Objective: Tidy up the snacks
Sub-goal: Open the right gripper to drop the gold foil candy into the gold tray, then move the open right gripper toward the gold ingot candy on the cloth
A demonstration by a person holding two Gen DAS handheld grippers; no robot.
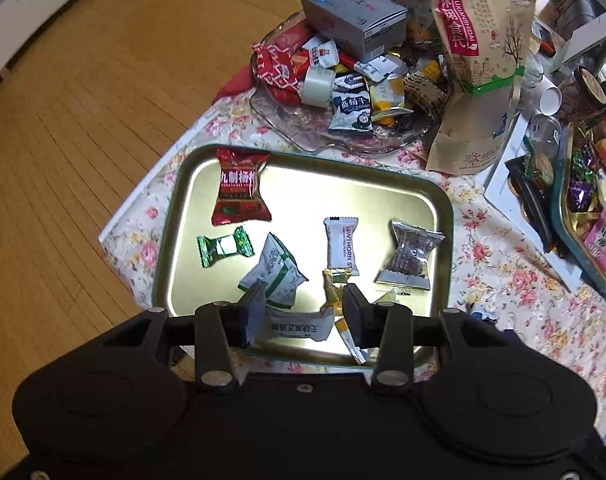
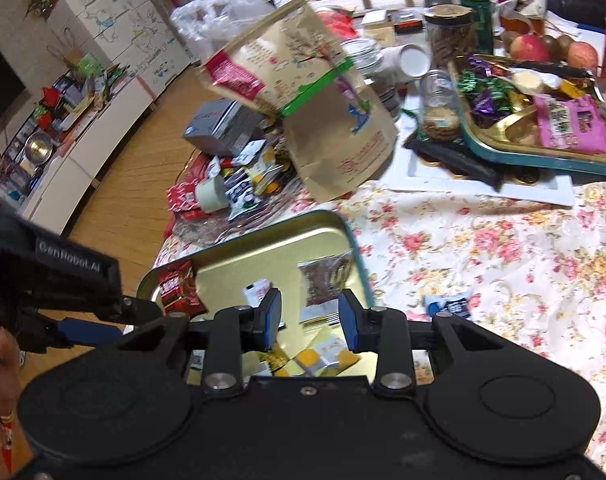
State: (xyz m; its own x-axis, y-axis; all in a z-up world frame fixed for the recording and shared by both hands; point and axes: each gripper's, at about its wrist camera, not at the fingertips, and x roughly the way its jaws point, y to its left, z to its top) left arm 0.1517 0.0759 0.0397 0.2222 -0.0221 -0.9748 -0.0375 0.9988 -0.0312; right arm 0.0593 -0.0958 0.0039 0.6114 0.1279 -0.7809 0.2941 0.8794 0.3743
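- left gripper [image 1: 299, 312] hangs over the near edge of the gold tray [image 1: 443, 200], jaws apart, pads clear of the grey-white snack packet [image 1: 299, 326] lying between them.
- right gripper [image 2: 309, 320] hovers above the same tray, jaws parted and holding nothing; yellow wrappers [image 2: 323, 354] lie below its fingers.
- far off, the glass dish [image 1: 279, 116] is heaped with snacks.

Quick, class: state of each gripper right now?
Left gripper: open, holding nothing, above the gold tray.
Right gripper: open, nothing between its fingers.
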